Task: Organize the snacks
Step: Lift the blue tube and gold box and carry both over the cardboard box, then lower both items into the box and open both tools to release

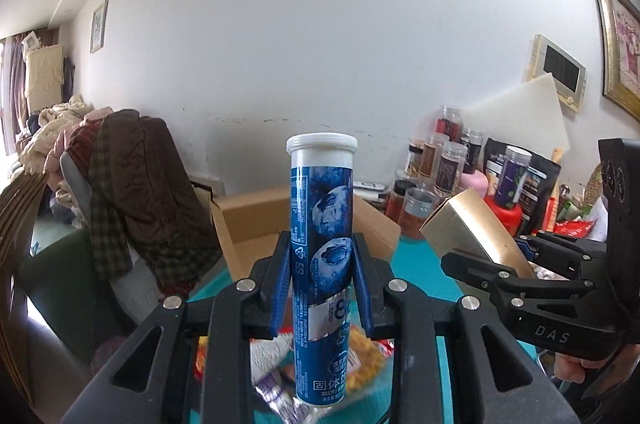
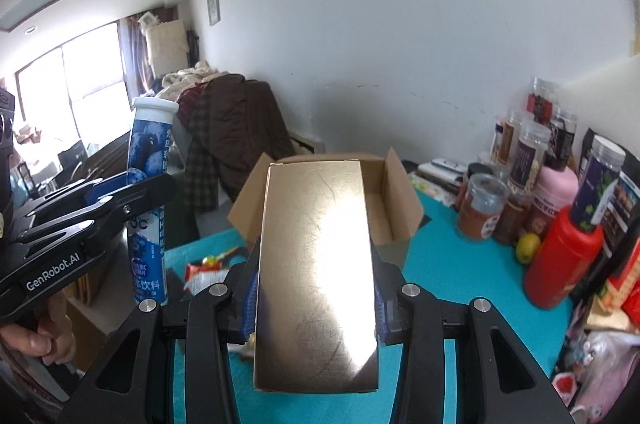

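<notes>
blue-padded fingers (image 1: 362, 284) of the left gripper (image 1: 322, 288) are clamped on either side of a tall blue cylindrical tube with a white cap and blueberry print (image 1: 322, 264), pressing on its middle so it stands upright, its cap above the fingertips and its base hanging below them over a heap of crinkly snack packets (image 1: 280, 368). to its right the right gripper (image 2: 316, 288) is closed on a flat, shiny gold cardboard box (image 2: 316, 272), its blue pads (image 2: 250, 300) squeezing the box's two long edges while the broad face catches a bright glare; from the left wrist view that same box (image 1: 472, 236) sticks out tilted from the black jaws. both items are held up off a teal tabletop (image 2: 440, 264). just behind the gold box an open brown cardboard carton (image 2: 396, 207) sits on the table with its flaps raised. a red and white snack packet (image 2: 204, 276) lies on the teal surface near the left gripper. along the right side of the table stand clear plastic jars with dark contents (image 2: 528, 147), a pink bottle (image 2: 554, 191), a red bottle (image 2: 560, 264) and a small yellow-green fruit (image 2: 527, 248). a hand (image 2: 36, 340) grips the left gripper's handle at the lower left. behind, a brown quilted jacket (image 2: 244, 127) hangs over a chair against the white wall (image 2: 400, 23).
</notes>
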Demonstrator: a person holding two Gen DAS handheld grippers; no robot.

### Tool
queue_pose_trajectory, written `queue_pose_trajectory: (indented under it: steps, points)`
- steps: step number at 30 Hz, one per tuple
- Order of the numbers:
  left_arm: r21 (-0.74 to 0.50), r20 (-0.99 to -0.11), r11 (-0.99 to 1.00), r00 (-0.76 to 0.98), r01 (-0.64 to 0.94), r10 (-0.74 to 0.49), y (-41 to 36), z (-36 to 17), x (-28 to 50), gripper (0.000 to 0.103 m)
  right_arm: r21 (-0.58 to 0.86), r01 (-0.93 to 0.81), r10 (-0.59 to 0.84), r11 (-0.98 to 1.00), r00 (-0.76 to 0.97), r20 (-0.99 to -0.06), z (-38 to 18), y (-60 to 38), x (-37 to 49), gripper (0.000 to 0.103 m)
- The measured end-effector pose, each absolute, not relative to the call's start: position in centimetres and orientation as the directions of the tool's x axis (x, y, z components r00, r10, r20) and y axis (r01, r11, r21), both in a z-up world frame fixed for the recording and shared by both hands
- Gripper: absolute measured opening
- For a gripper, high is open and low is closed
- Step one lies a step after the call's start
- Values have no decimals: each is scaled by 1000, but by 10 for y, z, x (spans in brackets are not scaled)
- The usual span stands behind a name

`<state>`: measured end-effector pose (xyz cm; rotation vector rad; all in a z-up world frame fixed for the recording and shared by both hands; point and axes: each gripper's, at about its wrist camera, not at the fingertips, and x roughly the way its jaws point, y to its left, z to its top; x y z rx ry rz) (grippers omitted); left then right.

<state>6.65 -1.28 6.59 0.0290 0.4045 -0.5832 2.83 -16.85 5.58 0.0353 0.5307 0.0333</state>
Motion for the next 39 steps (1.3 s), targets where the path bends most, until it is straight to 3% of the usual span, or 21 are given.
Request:
queue_pose_trajectory:
  steps: [21,39]
  points:
    - [-95,-397,863,776,496,-490,-38,66,202,28,4,-78,70,997,868,-492,70,-183,160,43]
    - [-65,-524,860,716,506,-461,-77,29,293,28,24,-88,83,996,774,-628,37,-211,258,43]
